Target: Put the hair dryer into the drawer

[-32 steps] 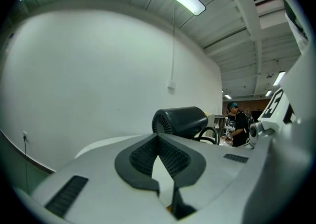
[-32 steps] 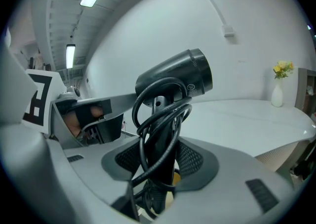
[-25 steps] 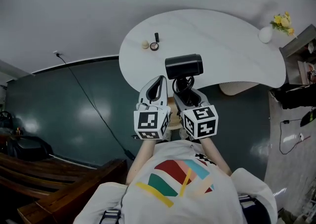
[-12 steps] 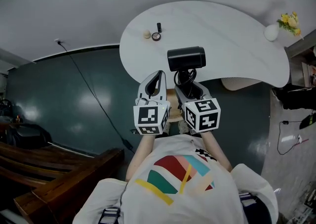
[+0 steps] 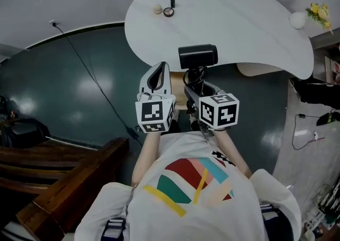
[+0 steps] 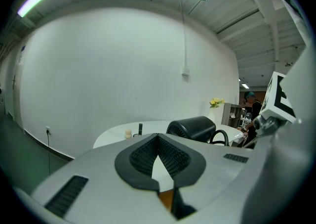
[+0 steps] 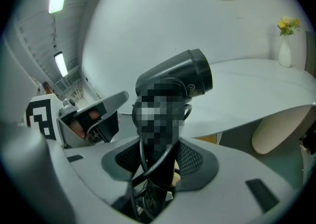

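Observation:
The black hair dryer (image 5: 197, 56) stands with its barrel up over the near edge of the white table (image 5: 239, 22). My right gripper (image 5: 197, 90) is shut on its handle, and the looped cord hangs between the jaws. In the right gripper view the hair dryer (image 7: 177, 82) rises straight out of that gripper (image 7: 158, 154). My left gripper (image 5: 159, 68) is held beside it on the left, its tips together and nothing in them. From the left gripper view (image 6: 158, 137) the hair dryer (image 6: 195, 128) shows just beyond the jaws. A wood-coloured patch (image 5: 181, 106) lies under the grippers; I cannot tell what it is.
Small toiletries (image 5: 169, 11) sit at the table's far left, and a white vase with yellow flowers (image 5: 299, 20) at its right end. A beige ribbed seat (image 5: 255, 68) is tucked under the table. Dark wooden furniture (image 5: 53, 181) is at lower left, and a cable (image 5: 90, 75) crosses the floor.
Both grippers have sunk a little, the right one still carrying the hair dryer. The left gripper has drifted slightly left, away from the right. The table sits higher in the head view.

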`<action>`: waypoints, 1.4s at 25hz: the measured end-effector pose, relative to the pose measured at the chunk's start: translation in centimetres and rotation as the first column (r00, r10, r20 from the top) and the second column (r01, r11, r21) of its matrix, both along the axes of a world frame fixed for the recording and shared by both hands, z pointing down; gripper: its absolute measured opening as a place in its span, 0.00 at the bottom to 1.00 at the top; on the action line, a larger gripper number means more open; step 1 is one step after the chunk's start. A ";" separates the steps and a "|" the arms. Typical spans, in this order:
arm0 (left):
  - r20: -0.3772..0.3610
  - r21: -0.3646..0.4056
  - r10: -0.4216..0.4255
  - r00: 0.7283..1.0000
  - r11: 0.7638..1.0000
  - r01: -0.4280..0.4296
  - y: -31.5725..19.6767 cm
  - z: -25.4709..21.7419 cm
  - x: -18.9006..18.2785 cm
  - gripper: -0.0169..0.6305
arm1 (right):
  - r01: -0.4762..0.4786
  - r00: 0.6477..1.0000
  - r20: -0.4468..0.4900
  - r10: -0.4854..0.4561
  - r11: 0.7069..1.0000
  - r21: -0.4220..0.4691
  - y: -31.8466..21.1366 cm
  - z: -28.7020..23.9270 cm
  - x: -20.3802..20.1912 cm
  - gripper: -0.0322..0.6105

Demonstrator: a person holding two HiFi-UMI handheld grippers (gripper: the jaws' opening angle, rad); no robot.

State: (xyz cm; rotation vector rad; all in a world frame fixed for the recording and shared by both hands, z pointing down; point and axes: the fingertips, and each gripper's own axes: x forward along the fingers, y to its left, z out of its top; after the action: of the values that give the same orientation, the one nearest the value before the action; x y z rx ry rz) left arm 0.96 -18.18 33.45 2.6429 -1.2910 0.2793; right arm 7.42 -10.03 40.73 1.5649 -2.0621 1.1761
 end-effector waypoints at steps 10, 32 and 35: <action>0.048 -0.079 -0.008 0.999 0.997 0.012 0.0 5.0 -3.6 0.05 | -0.017 0.997 0.072 0.035 0.970 -0.242 4.2 7.4 -3.4 0.36; 0.131 -0.132 0.043 0.990 0.991 -0.026 1.7 8.9 -2.1 0.05 | -0.024 0.988 0.113 0.101 0.841 -0.540 9.2 15.2 -3.6 0.36; 0.136 -0.135 0.039 0.990 0.991 -0.021 1.4 9.0 -1.6 0.05 | -0.010 0.993 0.094 0.075 0.828 -0.561 9.0 15.8 -3.2 0.36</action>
State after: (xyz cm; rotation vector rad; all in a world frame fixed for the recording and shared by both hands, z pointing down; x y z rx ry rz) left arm -0.61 -16.79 42.44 2.5710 -1.2260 0.5423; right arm 4.27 -1.03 56.57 1.2754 -1.5254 1.7247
